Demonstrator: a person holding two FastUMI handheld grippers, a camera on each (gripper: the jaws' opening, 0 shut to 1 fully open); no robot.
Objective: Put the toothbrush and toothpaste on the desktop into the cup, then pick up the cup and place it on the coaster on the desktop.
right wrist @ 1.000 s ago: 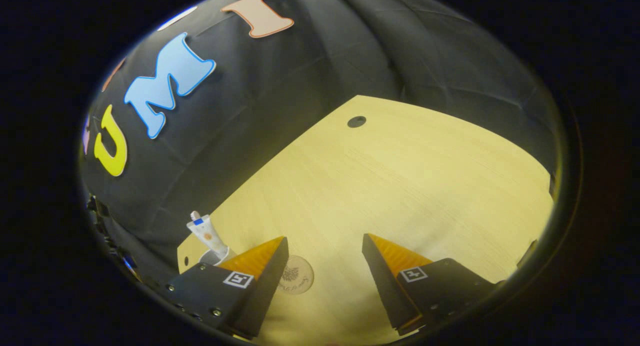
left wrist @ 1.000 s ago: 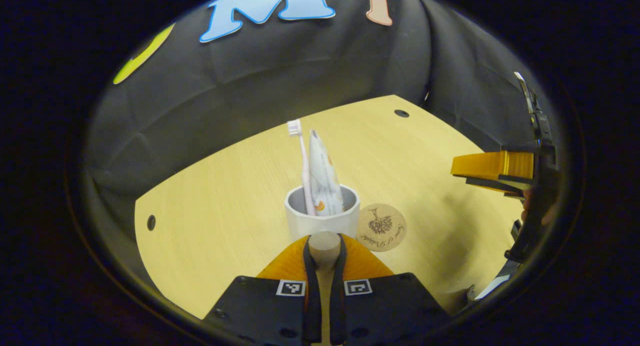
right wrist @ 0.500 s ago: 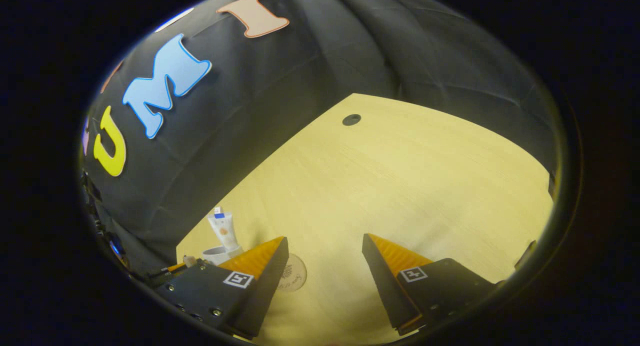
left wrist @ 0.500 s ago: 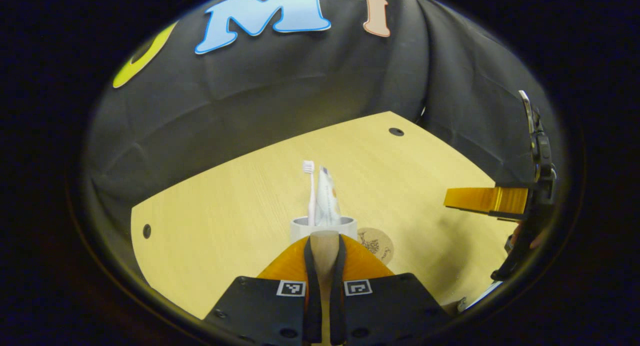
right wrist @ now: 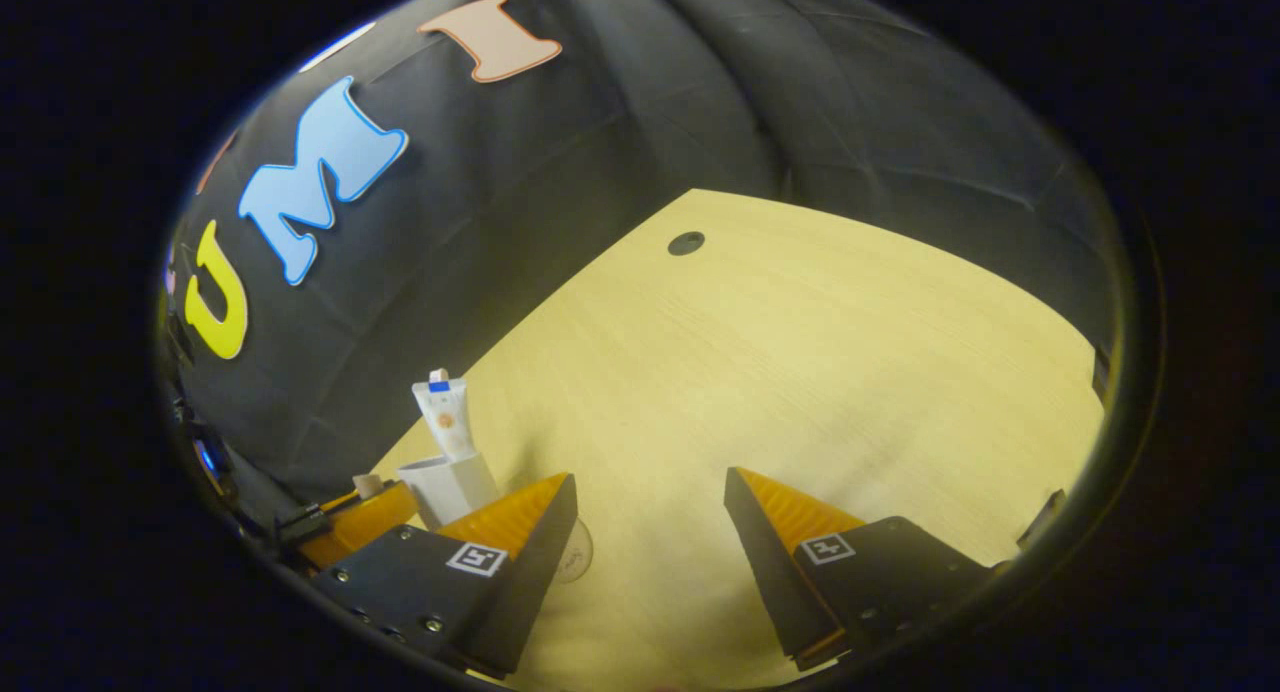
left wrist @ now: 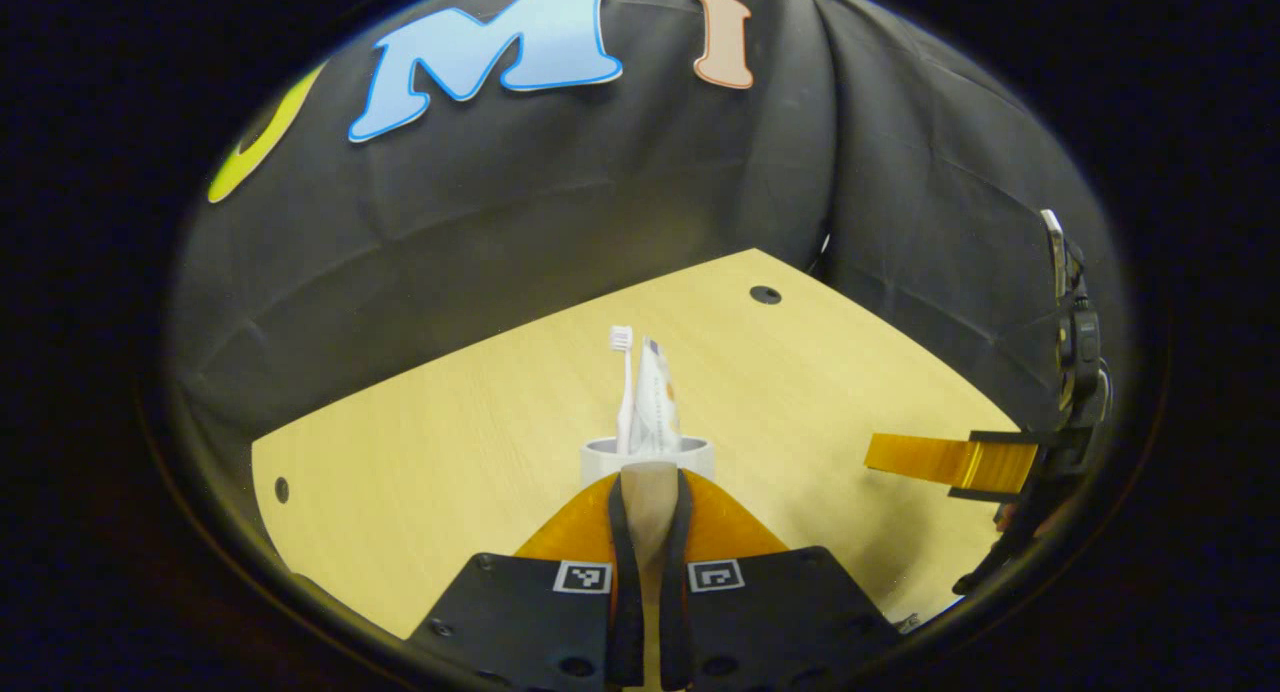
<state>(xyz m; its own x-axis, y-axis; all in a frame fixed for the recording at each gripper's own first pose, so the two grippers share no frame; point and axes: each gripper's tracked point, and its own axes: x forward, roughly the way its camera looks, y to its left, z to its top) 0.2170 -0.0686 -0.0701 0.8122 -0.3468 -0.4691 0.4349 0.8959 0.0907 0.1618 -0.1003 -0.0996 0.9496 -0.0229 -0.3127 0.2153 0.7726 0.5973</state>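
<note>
A white cup (left wrist: 600, 461) holds a pink toothbrush (left wrist: 624, 382) and a white toothpaste tube (left wrist: 655, 402), both standing upright. My left gripper (left wrist: 650, 484) is shut on the cup's beige handle (left wrist: 648, 492), right in front of the camera. In the right gripper view the cup (right wrist: 450, 487) with the toothpaste tube (right wrist: 445, 412) appears at lower left, with the left gripper (right wrist: 350, 507) behind it. The round wooden coaster (right wrist: 576, 554) peeks out beside my right gripper's finger, just right of the cup. My right gripper (right wrist: 650, 497) hovers open over the desk with nothing between its fingers; it appears as well in the left gripper view (left wrist: 950, 462).
The light wooden desktop (right wrist: 800, 352) has round cable holes at its far corner (right wrist: 686, 243) and on the left (left wrist: 281, 489). Black cloth walls close it in at the back and sides.
My left gripper has raised the cup by its handle and carried it toward the coaster, which is now hidden behind the cup in the left gripper view. The right gripper stays open, nearly still.
</note>
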